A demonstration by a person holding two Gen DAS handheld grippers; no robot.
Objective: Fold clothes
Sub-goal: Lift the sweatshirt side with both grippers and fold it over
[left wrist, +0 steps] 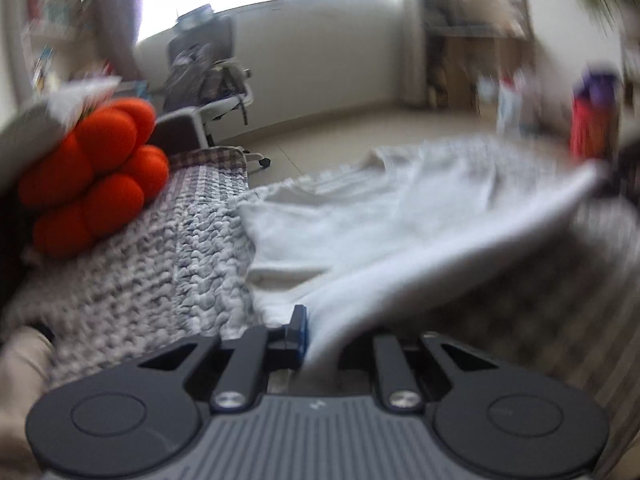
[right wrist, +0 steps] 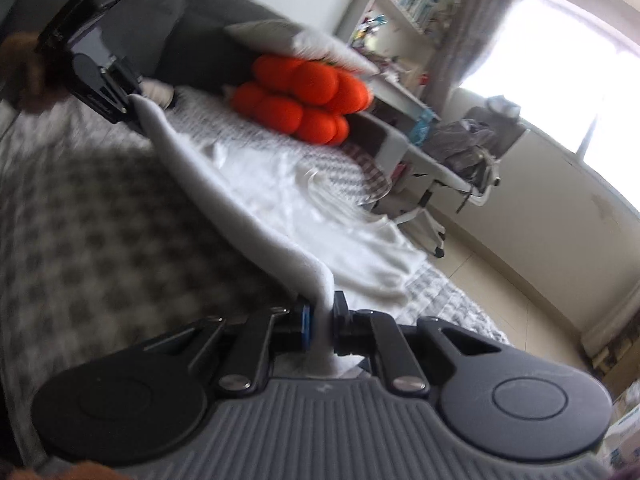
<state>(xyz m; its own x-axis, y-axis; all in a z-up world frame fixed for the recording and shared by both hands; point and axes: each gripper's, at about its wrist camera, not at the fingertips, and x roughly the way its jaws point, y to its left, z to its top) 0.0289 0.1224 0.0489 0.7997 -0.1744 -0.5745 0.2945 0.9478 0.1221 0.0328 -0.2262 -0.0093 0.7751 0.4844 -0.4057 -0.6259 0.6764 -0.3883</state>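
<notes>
The garment point(left wrist: 400, 216) lies on the blanket point(left wrist: 160, 256), one edge raised between the left gripper point(left wrist: 316, 336) and the right gripper point(right wrist: 320, 320), with the cushion point(left wrist: 96, 176) left of it, seemingly under a pillow point(right wrist: 296, 40).

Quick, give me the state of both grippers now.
Left gripper: shut on an edge of the white garment.
Right gripper: shut on the same garment's edge, lifted taut between the two.
</notes>
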